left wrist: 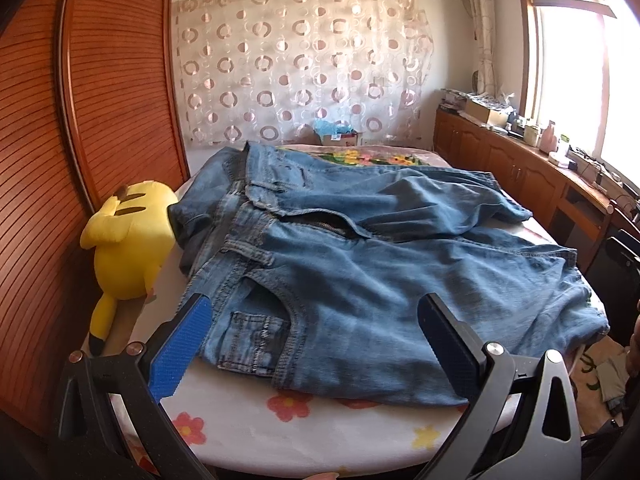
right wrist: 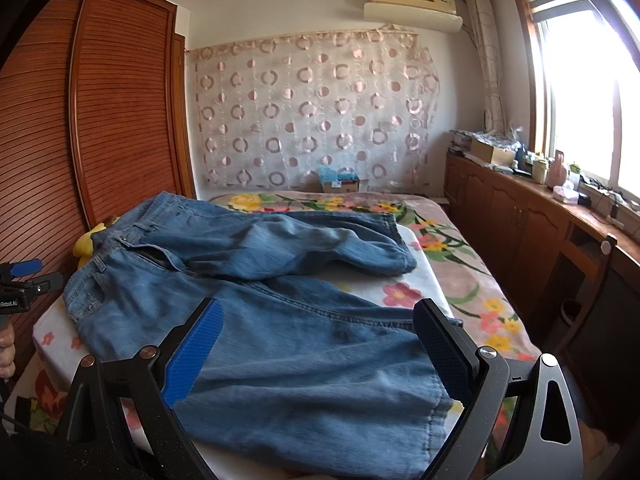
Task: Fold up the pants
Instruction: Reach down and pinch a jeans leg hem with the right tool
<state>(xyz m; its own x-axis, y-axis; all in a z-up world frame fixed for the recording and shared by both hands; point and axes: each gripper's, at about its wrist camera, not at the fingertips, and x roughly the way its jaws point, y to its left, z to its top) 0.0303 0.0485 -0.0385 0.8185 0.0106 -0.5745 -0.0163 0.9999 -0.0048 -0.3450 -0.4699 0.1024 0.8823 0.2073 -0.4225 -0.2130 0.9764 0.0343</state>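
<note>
Blue denim pants (left wrist: 360,264) lie spread on a white floral board on the bed, waistband at the left, legs running right, fly open. My left gripper (left wrist: 316,320) is open, its blue-padded fingers hovering over the near waistband and front pocket, holding nothing. In the right wrist view the pants (right wrist: 280,320) lie with the near leg toward the camera. My right gripper (right wrist: 320,328) is open above the near leg, holding nothing. The left gripper (right wrist: 24,276) shows at the far left edge there.
A yellow plush toy (left wrist: 128,240) sits by the waistband against the wooden wardrobe (left wrist: 80,120). The floral bed cover (right wrist: 460,264) extends right of the pants. A wooden cabinet row (right wrist: 540,220) with clutter runs under the window. A circle-patterned curtain (right wrist: 312,112) hangs behind.
</note>
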